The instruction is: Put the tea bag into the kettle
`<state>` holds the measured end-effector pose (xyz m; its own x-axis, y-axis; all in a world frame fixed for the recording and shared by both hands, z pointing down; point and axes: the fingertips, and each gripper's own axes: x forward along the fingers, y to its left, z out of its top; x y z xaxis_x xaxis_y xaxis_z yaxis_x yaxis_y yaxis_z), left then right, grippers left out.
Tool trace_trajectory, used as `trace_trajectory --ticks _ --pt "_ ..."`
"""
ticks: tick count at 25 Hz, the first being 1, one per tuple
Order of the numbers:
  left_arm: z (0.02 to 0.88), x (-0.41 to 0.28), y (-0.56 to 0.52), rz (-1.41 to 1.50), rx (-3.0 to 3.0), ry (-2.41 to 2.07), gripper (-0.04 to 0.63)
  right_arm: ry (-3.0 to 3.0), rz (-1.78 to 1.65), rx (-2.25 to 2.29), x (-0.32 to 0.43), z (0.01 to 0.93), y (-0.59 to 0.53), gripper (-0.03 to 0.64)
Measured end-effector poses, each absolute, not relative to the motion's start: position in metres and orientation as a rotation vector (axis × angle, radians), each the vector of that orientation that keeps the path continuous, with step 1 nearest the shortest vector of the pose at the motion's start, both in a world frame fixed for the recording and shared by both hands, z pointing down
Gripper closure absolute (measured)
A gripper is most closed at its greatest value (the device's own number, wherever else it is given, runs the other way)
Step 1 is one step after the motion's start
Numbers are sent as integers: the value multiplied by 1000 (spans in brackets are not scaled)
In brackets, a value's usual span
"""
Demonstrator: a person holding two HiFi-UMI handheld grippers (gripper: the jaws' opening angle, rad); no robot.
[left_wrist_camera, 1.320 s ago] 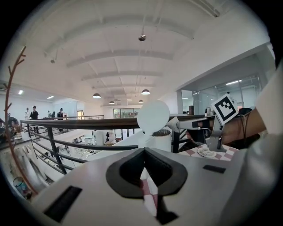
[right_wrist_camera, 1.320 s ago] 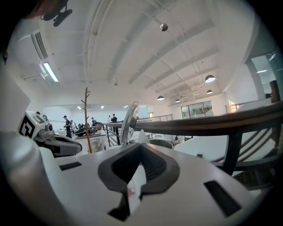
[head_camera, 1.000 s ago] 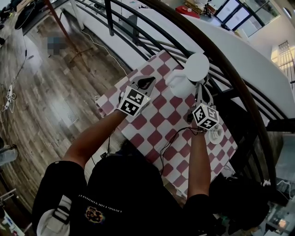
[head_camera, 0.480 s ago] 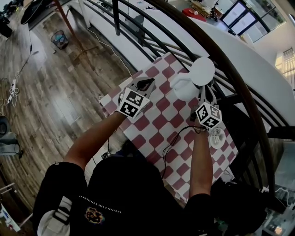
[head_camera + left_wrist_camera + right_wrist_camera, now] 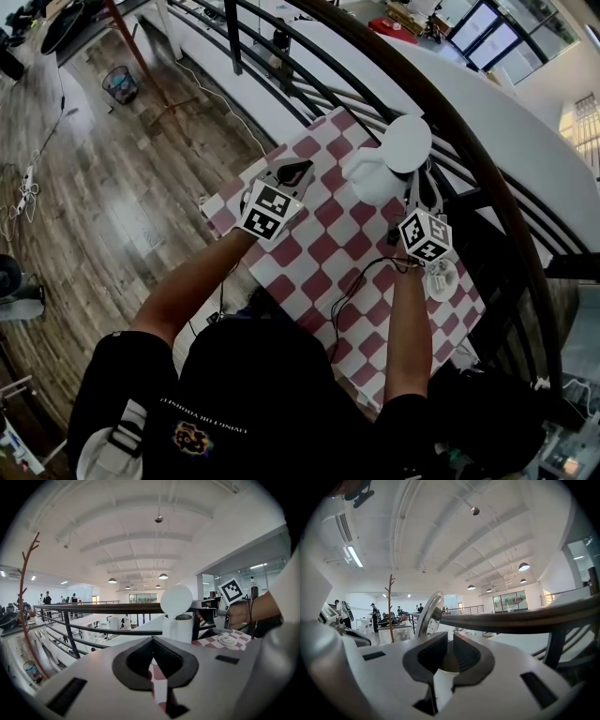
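A white kettle [image 5: 375,178] stands at the far side of the checkered table [image 5: 323,253], its round lid [image 5: 409,143] tipped up. My right gripper [image 5: 419,185] hangs right beside the kettle's open top. In the right gripper view its jaws [image 5: 450,638] are opening, a narrow gap between them. Through the gap I see the kettle's mouth, and the raised lid [image 5: 429,613] is just behind. I see no tea bag between the jaws. My left gripper [image 5: 300,170] hovers left of the kettle, shut and empty [image 5: 152,640], looking at the kettle [image 5: 180,629].
A small white saucer [image 5: 439,274] lies on the cloth by my right wrist, also seen in the left gripper view [image 5: 227,640]. A dark curved railing [image 5: 469,159] runs close behind the kettle. A black cable [image 5: 352,281] crosses the cloth.
The head view has shifted slightly. Both grippers keep their places by the kettle, the right one staying at its open top.
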<state>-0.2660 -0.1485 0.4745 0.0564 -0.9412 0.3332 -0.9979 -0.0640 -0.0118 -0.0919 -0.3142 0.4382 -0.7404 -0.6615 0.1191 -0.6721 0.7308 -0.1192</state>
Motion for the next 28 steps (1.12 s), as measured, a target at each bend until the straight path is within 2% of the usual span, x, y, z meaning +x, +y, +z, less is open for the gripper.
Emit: trace_trajectory --ticks 28 --pt "446 -239 -165 340 2218 -1950 597 -3033 -44 1010 -108 358 -280 589"
